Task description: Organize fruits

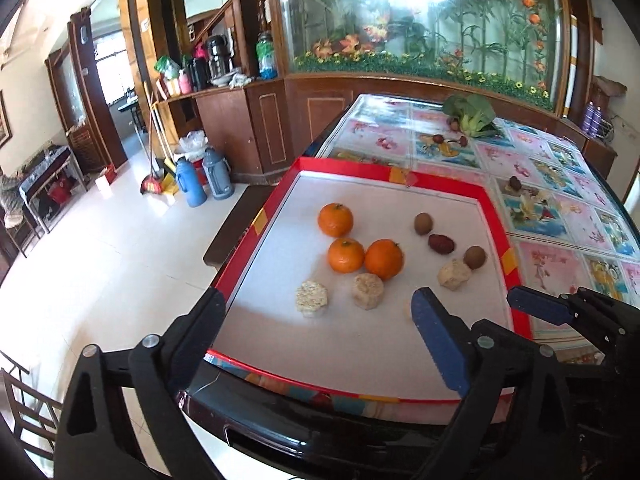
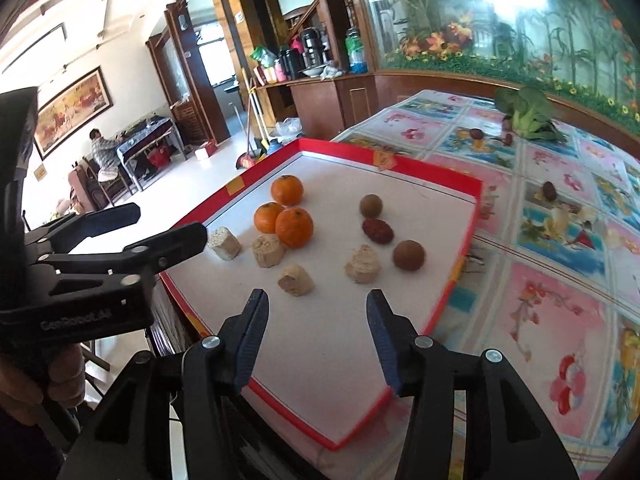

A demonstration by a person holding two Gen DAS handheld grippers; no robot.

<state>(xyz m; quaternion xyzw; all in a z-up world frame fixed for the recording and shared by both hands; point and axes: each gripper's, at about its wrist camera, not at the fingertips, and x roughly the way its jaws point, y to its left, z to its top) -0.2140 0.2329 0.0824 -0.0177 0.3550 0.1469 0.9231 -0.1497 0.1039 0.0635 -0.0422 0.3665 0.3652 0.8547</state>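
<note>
A white tray with a red rim (image 1: 256, 236) (image 2: 464, 184) lies on the table. In it sit three oranges (image 1: 346, 255) (image 2: 294, 227), two brown round fruits (image 1: 423, 223) (image 2: 408, 255), a dark red date (image 1: 441, 244) (image 2: 378, 231) and several beige chunks (image 1: 368, 290) (image 2: 363, 264). My left gripper (image 1: 320, 298) (image 2: 168, 222) hangs wide open over the tray's near left part, with nothing between its fingers. My right gripper (image 2: 316, 298) (image 1: 536, 306) stands open over the near right part, short of the chunks, holding nothing.
The table carries a flowered cloth (image 2: 540, 300) with a leafy green vegetable (image 1: 472, 114) (image 2: 524, 112) and a few loose dates (image 1: 514, 184) (image 2: 549, 191) at the back. The tray's left side runs along the table edge above the floor. A person (image 2: 102, 148) sits far off.
</note>
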